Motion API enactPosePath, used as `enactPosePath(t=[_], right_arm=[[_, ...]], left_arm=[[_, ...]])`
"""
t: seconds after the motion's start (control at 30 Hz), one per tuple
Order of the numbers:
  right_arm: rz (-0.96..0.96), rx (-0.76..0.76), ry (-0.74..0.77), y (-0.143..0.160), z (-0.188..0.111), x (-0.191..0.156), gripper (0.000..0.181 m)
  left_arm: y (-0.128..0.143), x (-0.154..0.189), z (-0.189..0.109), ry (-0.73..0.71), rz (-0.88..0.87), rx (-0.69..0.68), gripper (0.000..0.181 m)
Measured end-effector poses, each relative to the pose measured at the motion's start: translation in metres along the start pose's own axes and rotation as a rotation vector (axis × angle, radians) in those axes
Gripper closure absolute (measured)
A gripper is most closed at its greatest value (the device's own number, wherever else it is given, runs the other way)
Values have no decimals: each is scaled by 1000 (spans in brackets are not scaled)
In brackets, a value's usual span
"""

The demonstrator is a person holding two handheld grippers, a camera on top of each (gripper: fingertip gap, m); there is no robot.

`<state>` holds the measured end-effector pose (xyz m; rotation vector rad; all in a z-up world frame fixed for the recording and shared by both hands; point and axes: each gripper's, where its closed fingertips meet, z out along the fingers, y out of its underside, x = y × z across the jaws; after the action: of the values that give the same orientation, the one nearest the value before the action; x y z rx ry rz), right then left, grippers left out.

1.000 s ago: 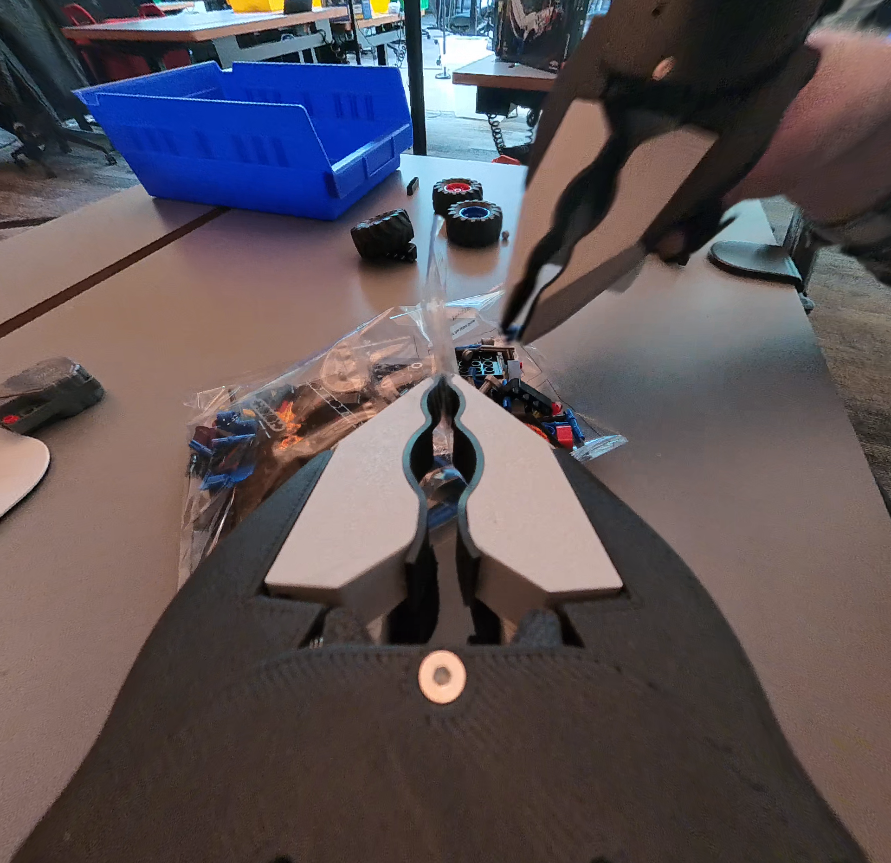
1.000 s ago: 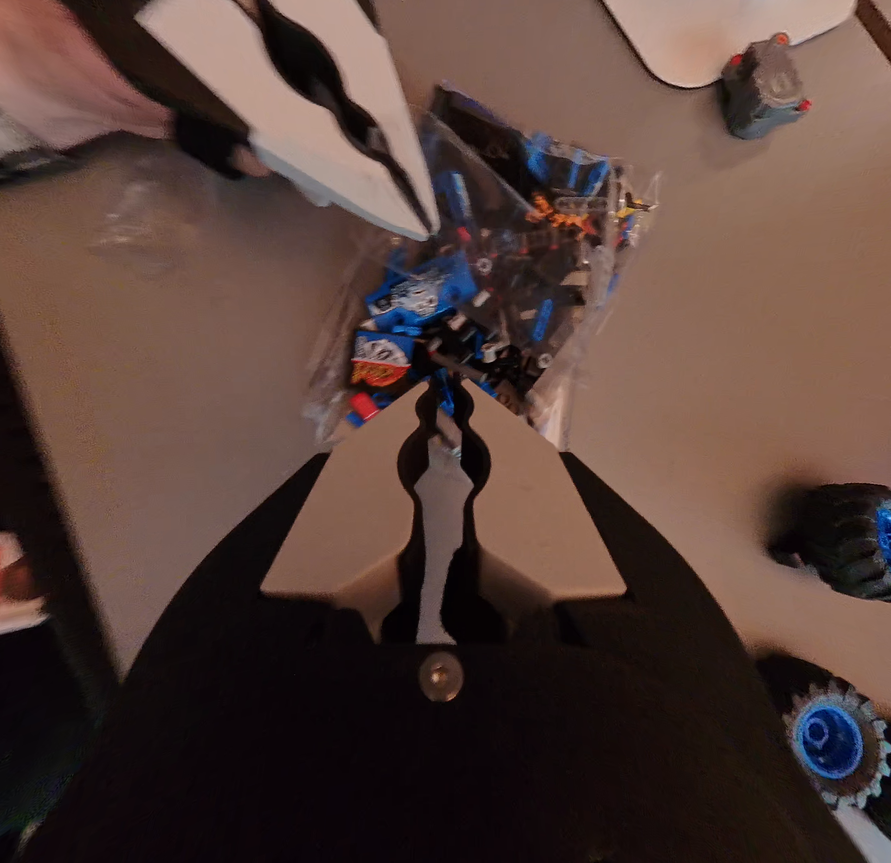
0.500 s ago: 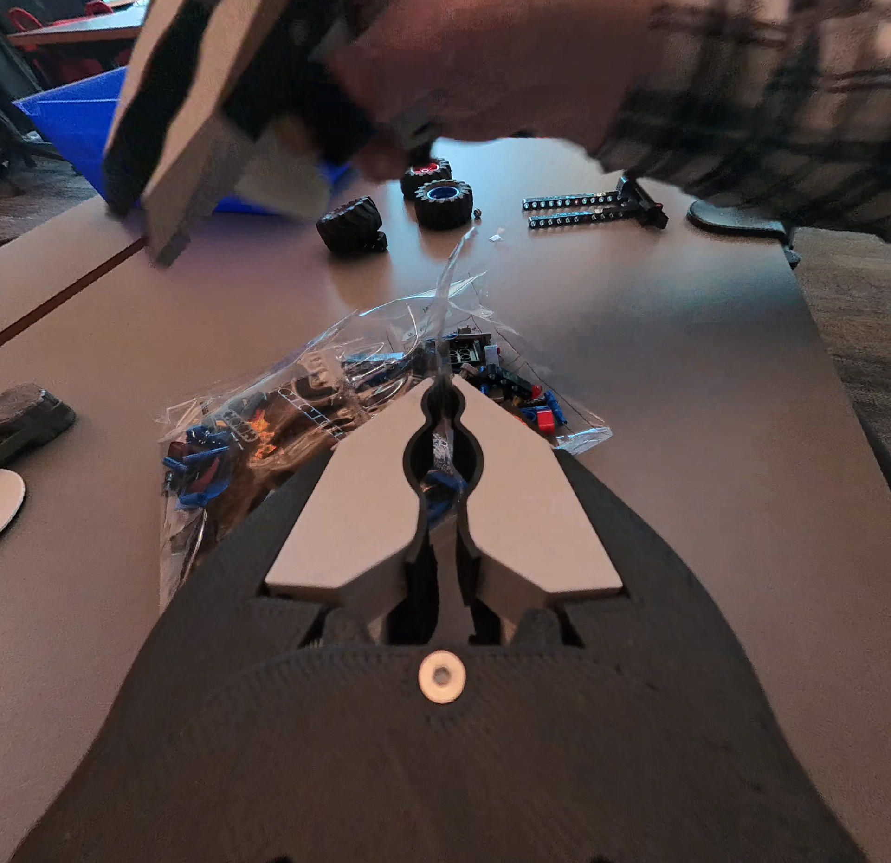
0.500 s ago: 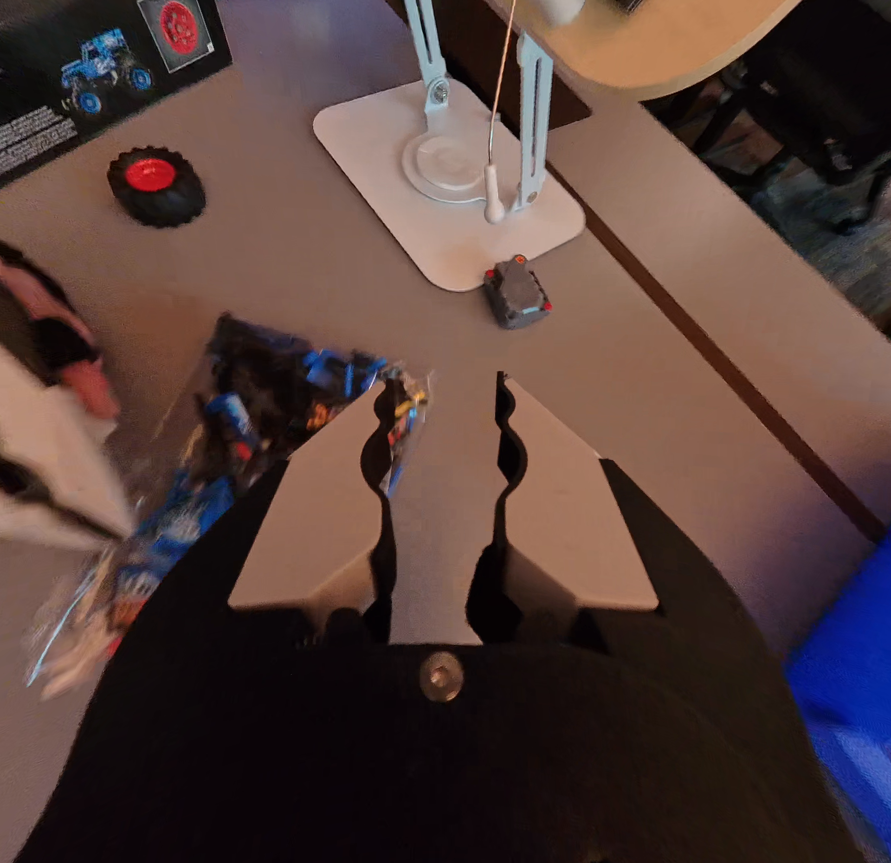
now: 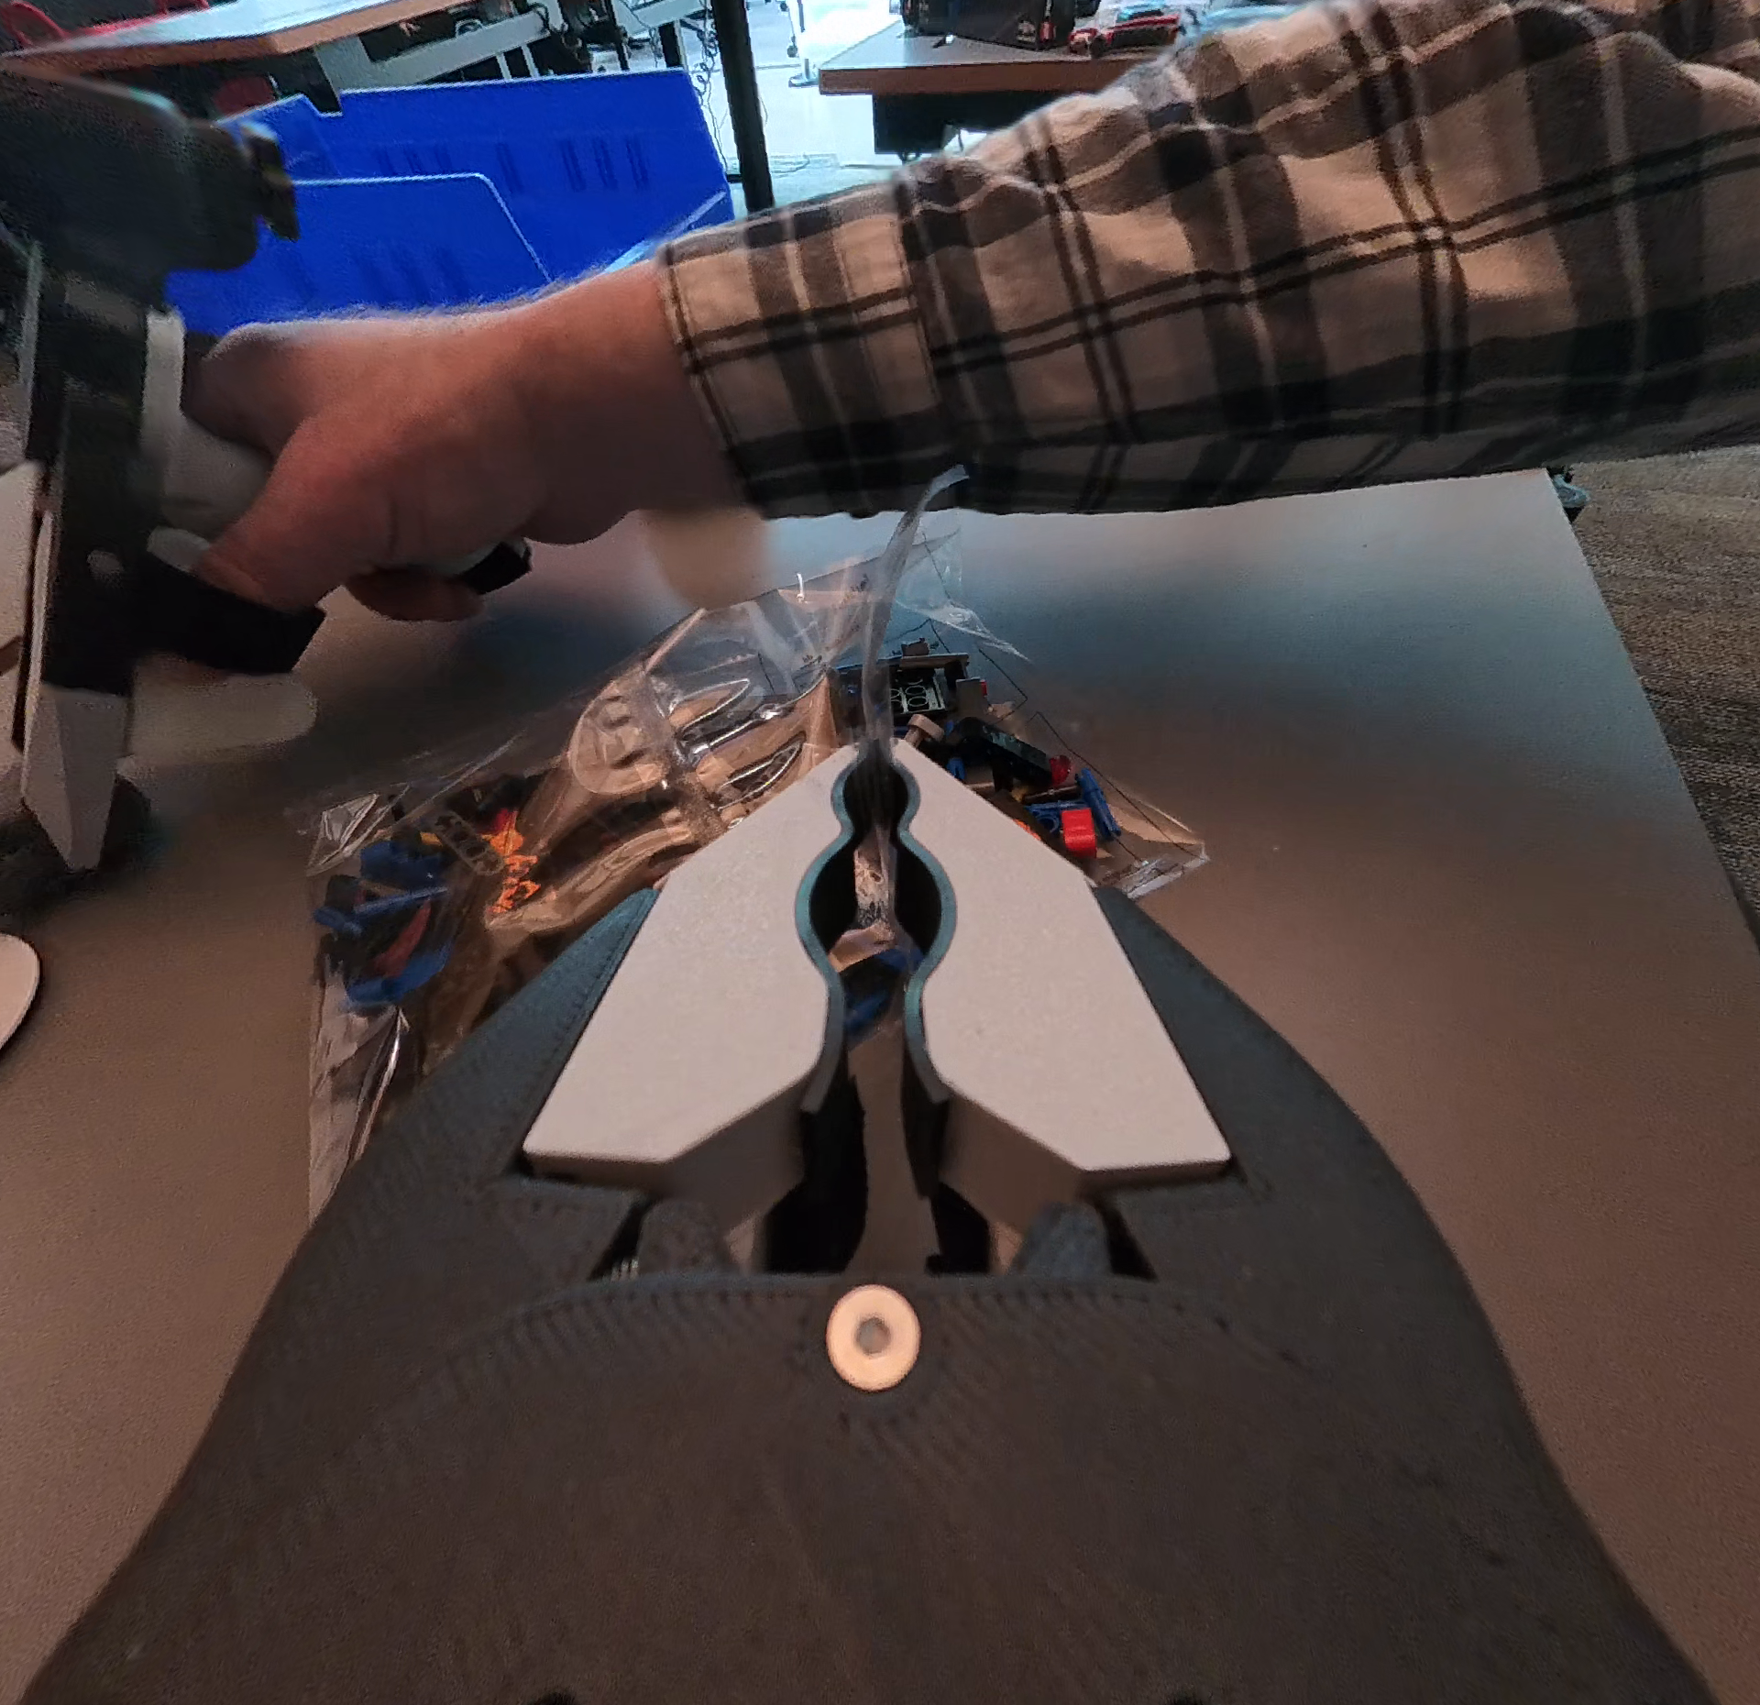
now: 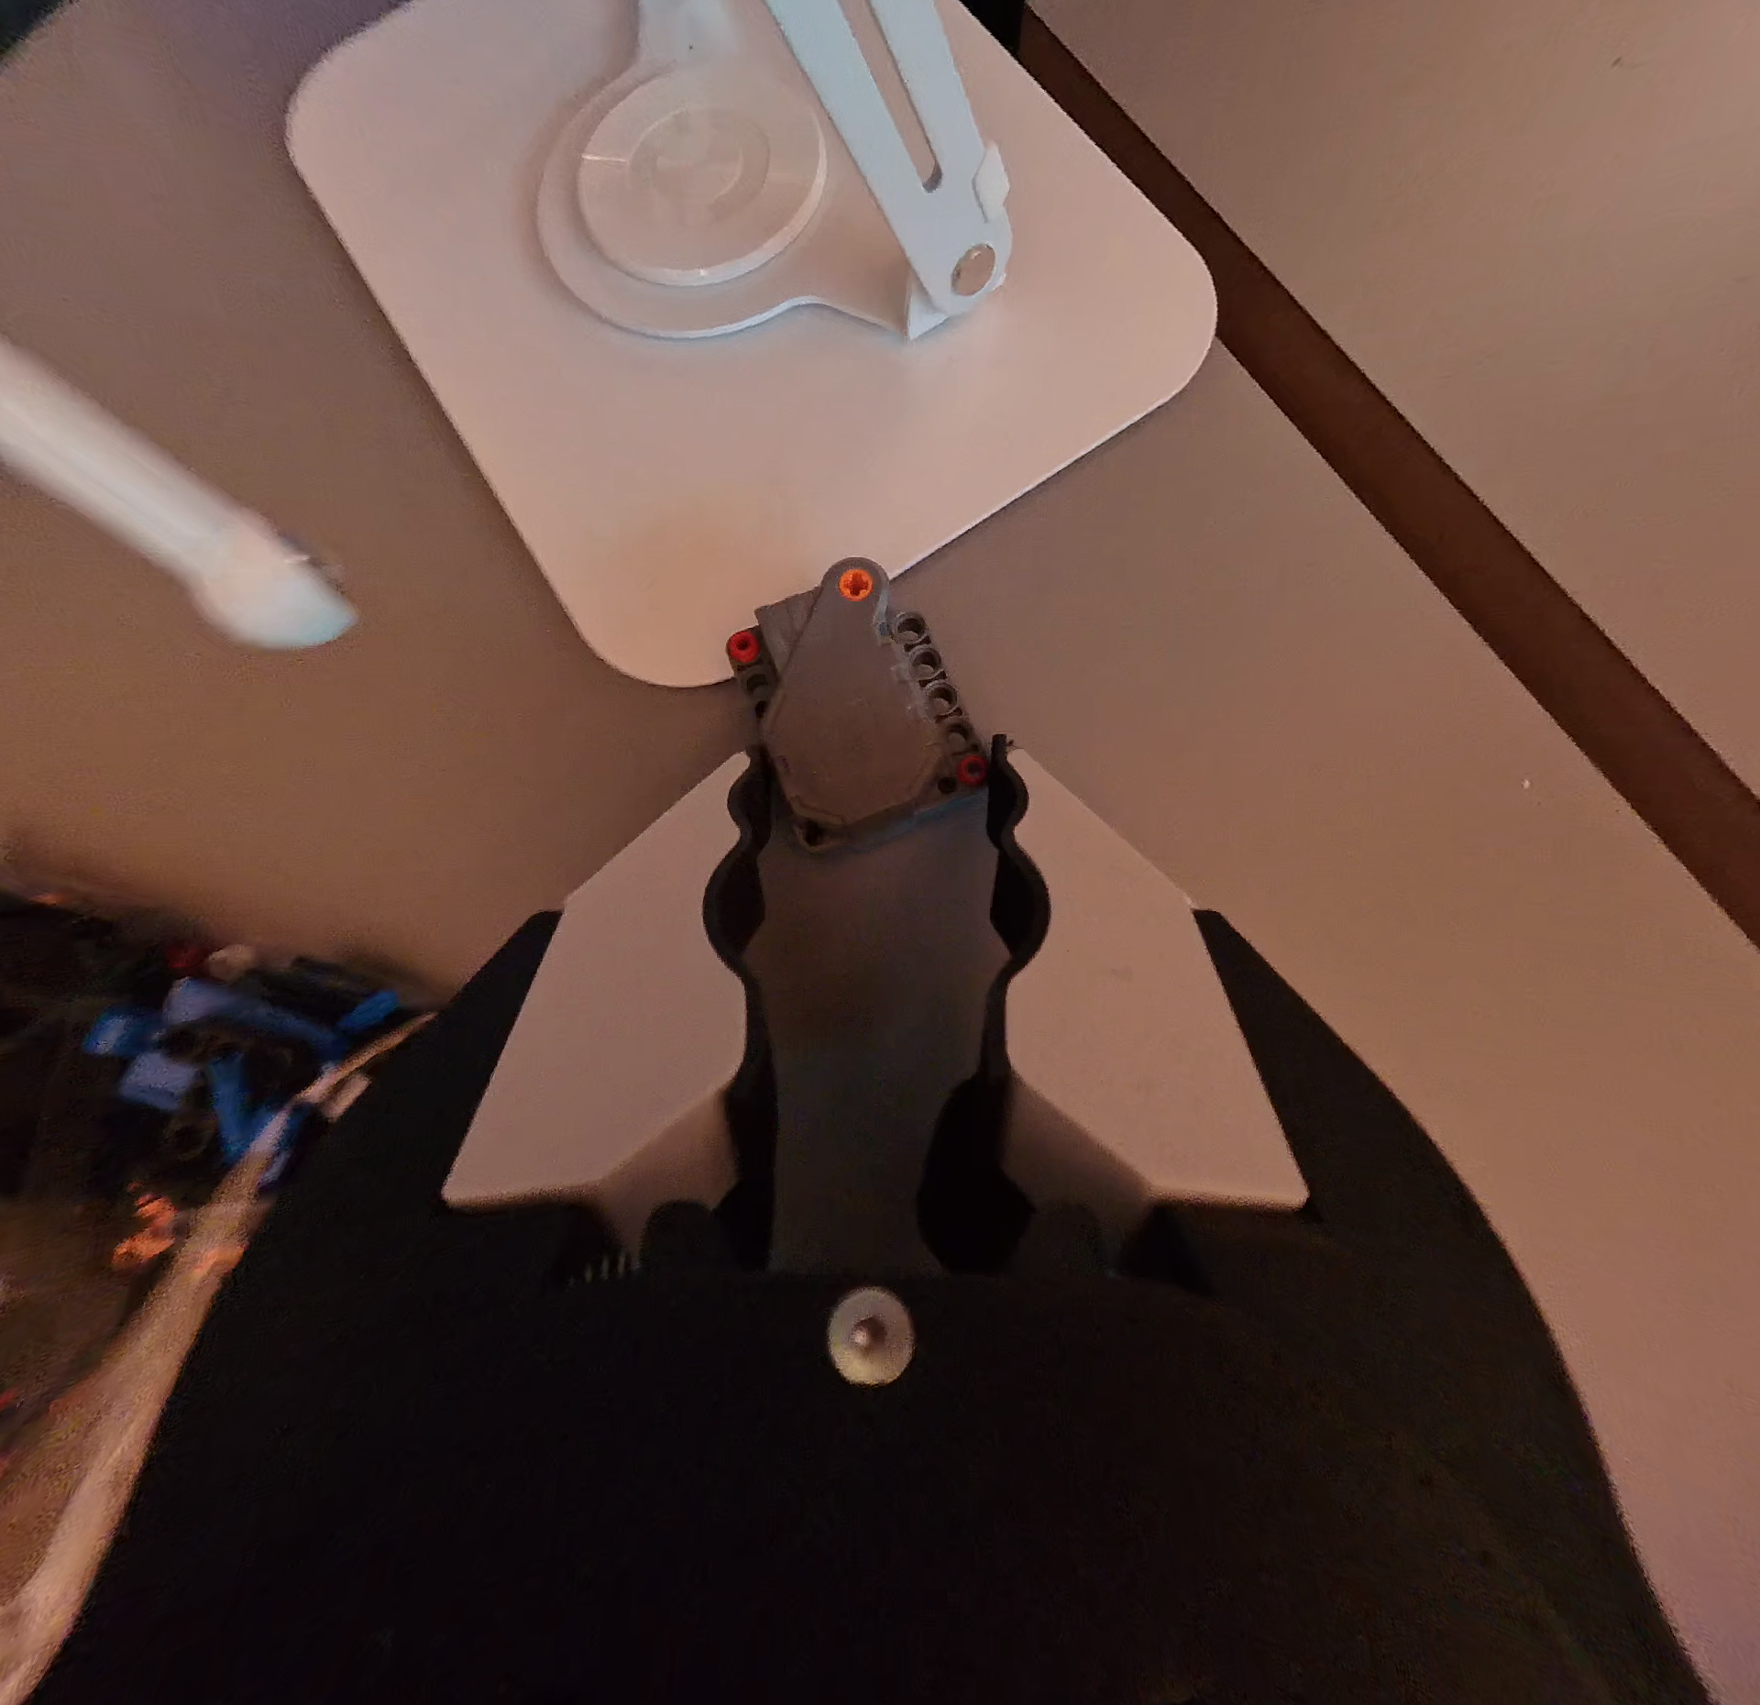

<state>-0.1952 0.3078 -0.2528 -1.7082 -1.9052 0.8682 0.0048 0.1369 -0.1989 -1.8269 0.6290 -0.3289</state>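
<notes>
A grey-brown worktop with a dark seam stands in a room of further desks; a blue bin sits at its far side. The left hand-held gripper is closed, pinching the film of a clear bag of small building parts lying on the worktop. A plaid-sleeved arm reaches across above it. The right hand-held gripper is open, its fingertips flanking a grey motor block beside a white lamp base
</notes>
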Motion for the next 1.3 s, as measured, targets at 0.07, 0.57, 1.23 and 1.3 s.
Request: enactPosePath(t=[0.07,0.57,1.23,1.3], right_arm=[[20,38,-15,-3,-18,-7,137],[-65,-31,-30,114,-225,-196,137],[64,23,217,111,-147,-149,118],[44,25,222,117,-168,-151,115]], left_arm=[[0,0,0,-2,-1,1,181],[-13,-11,-6,-75,-2,64,181],[-14,24,2,-4,237,31,181],[-13,24,2,3,234,22,181]])
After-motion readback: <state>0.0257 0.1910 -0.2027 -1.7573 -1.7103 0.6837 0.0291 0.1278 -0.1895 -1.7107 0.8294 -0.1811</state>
